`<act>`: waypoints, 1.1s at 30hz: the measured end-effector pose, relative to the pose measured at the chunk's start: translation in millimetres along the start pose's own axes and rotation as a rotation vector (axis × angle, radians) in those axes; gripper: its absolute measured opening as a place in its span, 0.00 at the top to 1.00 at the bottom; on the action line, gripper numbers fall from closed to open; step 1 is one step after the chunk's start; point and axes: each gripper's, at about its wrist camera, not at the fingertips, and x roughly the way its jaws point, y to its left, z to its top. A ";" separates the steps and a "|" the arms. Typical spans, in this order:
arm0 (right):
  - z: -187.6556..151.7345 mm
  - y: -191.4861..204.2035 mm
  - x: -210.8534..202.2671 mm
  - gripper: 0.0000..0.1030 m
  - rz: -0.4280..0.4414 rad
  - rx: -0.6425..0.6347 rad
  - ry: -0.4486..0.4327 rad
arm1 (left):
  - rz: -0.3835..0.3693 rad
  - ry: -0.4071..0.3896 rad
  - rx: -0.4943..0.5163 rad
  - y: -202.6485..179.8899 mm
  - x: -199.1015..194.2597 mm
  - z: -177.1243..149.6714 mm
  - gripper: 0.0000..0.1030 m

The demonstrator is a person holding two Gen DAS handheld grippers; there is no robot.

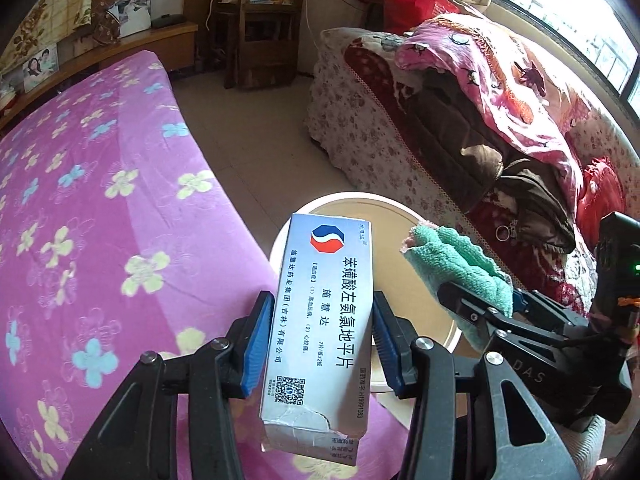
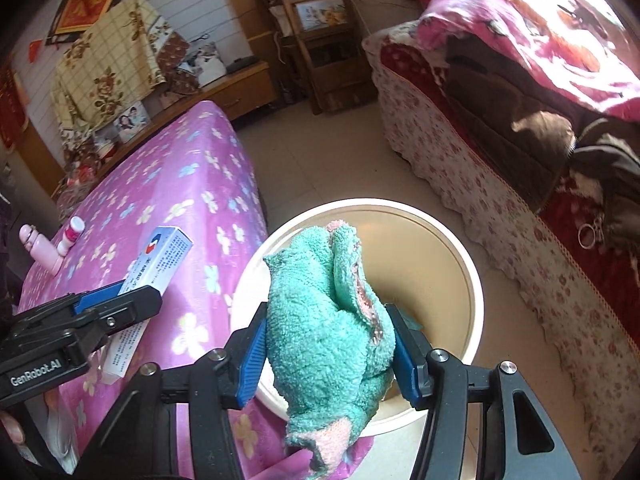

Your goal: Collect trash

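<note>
Both tongs are loaded above the white bucket (image 2: 472, 280) by the pink bed (image 1: 100, 200). The left gripper (image 1: 318, 344) pinches the medicine box (image 1: 320, 320) across its narrow sides, long axis pointing away along the fingers. Looks light, crushable cardboard, torn near end. The right gripper (image 2: 330, 354) squeezes the teal rag (image 2: 324, 320), soft and floppy, ends drooping.
</note>
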 end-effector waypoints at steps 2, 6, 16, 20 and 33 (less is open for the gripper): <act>0.4 -5.9 2.5 0.41 -0.008 0.017 0.004 | -0.024 0.005 -0.007 -0.7 2.6 0.3 0.45; -0.6 -15.0 6.6 0.36 -0.002 0.063 0.021 | -0.052 0.002 -0.026 0.9 2.5 -1.0 0.40; -5.9 7.1 -5.2 0.35 0.019 0.016 -0.008 | 0.020 -0.043 -0.005 10.0 -13.9 -8.5 0.39; -9.2 25.5 -18.2 0.35 0.000 -0.027 -0.055 | 0.067 -0.078 0.007 14.9 -26.2 -13.5 0.39; -20.7 63.0 -79.6 0.35 -0.055 -0.035 -0.191 | 0.125 -0.235 0.031 18.9 -90.0 -31.7 0.39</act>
